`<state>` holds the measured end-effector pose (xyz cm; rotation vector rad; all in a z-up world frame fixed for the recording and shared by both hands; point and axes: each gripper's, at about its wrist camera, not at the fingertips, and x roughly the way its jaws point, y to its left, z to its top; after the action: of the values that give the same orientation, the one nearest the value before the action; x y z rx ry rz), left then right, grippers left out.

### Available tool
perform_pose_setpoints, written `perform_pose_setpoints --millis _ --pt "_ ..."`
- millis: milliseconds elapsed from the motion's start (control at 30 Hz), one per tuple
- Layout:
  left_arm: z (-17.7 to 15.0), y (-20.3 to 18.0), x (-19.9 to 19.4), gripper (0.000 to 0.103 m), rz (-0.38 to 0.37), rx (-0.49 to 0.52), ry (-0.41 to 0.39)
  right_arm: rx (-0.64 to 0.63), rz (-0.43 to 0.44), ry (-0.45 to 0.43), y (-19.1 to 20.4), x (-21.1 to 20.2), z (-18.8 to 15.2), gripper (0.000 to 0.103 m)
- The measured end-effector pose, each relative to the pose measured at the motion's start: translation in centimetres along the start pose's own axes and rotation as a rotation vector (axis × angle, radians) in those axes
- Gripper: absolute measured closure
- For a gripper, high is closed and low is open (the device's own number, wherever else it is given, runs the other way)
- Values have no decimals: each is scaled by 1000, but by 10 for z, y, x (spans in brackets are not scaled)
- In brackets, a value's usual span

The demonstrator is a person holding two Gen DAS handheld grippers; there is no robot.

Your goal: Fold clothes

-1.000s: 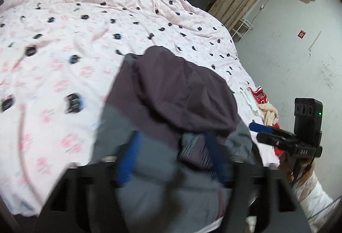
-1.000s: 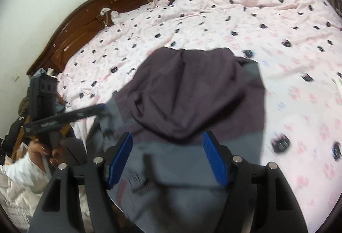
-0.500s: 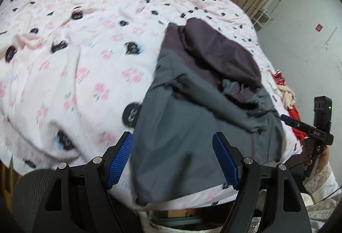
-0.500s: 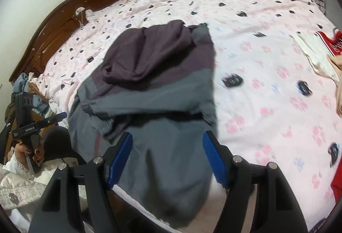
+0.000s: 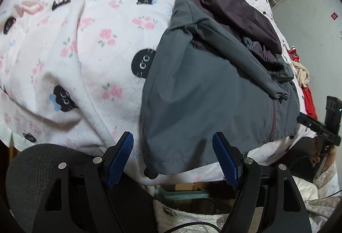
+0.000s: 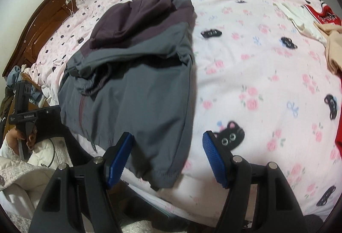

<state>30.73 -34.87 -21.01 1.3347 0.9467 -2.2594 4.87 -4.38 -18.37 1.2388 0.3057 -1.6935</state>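
Observation:
A grey and dark purple jacket (image 5: 213, 83) lies partly folded on the bed, its purple hood end far from me and its grey hem hanging over the near edge. In the right wrist view the same jacket (image 6: 136, 75) sits left of centre. My left gripper (image 5: 177, 156) is open, held just off the hem's left corner, with nothing between its fingers. My right gripper (image 6: 166, 158) is open too, at the hem's right corner, apart from the cloth. Each view shows the other gripper held by a hand at its edge (image 5: 320, 128) (image 6: 23, 117).
The pink quilt (image 5: 74, 40) with black cat prints covers the bed. Red and cream clothes (image 6: 320, 17) lie at the far right. A dark wooden headboard (image 6: 47, 19) stands to the left. A black mesh chair back (image 5: 42, 169) sits below my left gripper.
Both grippers have drawn back from over the jacket toward the near bed edge. The left one let go of the cloth, and the jacket now lies flat, folded over itself.

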Motion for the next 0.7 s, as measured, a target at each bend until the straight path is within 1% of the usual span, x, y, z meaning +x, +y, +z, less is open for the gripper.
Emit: perform_pose_setpoints --millis 100,200,300,400,567,700 --pt "-1 4 5 31 -16 -16 38 24 4 4 -4 1 -5 33" --pt "1 4 10 31 -8 -11 60 40 12 0 -8 3 -8 33" --pt "2 5 15 31 -28 -23 82 42 12 -1 -8 4 -10 33" --pt "3 4 17 31 -40 -23 69 44 11 -4 -9 5 -14 33" --pt "4 -2 27 31 -36 -14 66 28 -3 -8 -6 7 -18 31" --pt "4 0 32 31 -55 -39 48 16 -8 -11 -4 8 -20 29"
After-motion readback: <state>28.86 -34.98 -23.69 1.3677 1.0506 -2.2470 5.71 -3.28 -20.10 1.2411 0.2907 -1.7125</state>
